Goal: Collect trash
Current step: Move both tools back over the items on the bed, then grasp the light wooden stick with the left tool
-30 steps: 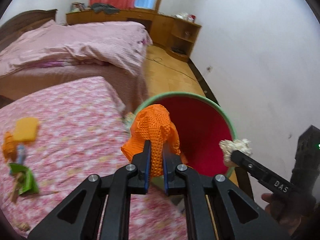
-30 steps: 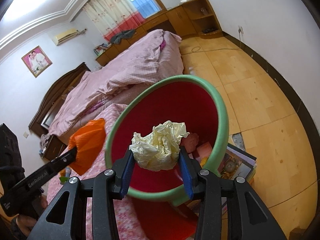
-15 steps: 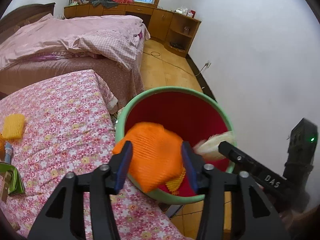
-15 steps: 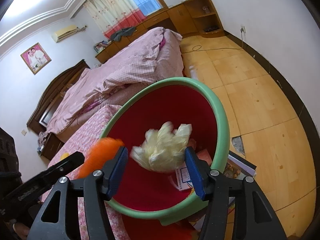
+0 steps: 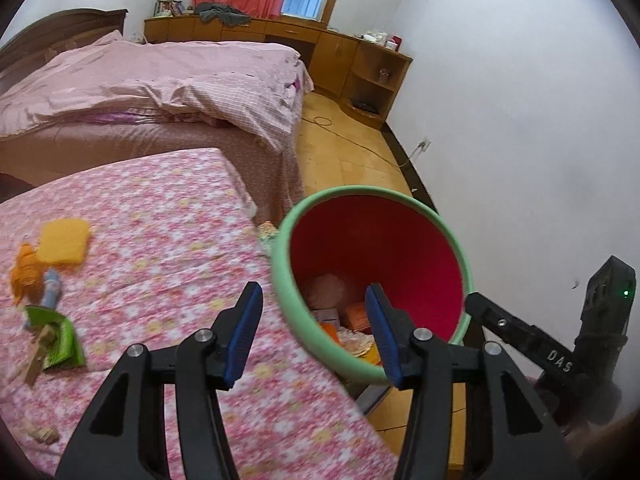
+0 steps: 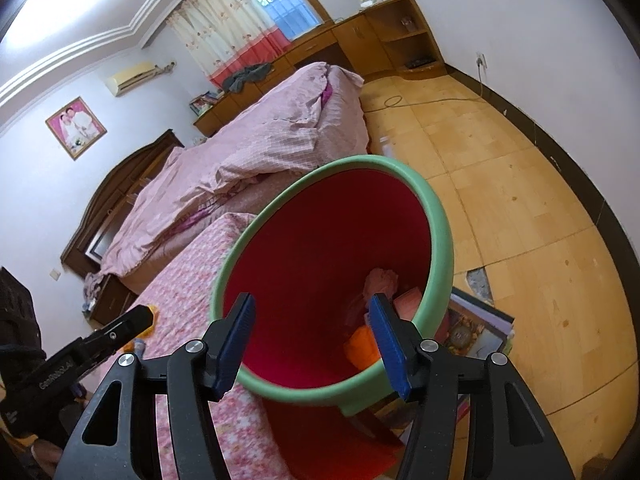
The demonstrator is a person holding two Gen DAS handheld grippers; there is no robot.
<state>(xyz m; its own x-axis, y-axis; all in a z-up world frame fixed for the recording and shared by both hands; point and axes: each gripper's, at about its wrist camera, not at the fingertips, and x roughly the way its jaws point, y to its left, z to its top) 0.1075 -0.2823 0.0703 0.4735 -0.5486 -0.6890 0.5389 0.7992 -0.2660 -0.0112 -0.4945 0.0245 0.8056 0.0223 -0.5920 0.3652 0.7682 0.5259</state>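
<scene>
We hold both grippers over the red bin (image 5: 400, 248) with the green rim, which stands on the floor at the near bed's right edge. The left gripper (image 5: 314, 326) has its blue-padded fingers (image 5: 244, 330) spread apart with nothing between them; they straddle the bin's near rim, one finger over the floral bedspread (image 5: 160, 240) and the other over the bin's mouth. The right gripper (image 6: 312, 340) likewise has its fingers (image 6: 386, 338) released and empty, hovering above the bin's opening. Down in the bin lie pieces of trash: an orange piece (image 6: 362, 346), a pale pink crumpled wad (image 6: 380, 280) and some small boxes. More items remain on the bedspread to the left: a yellow sponge (image 5: 64, 242), an orange knitted thing (image 5: 26, 276) just beside it, and a green packet (image 5: 58, 338) nearer to us. Beyond the near bed stands a far bed (image 5: 160, 80) with pink covers, and a wooden cabinet (image 5: 352, 68) lines the far wall.
</scene>
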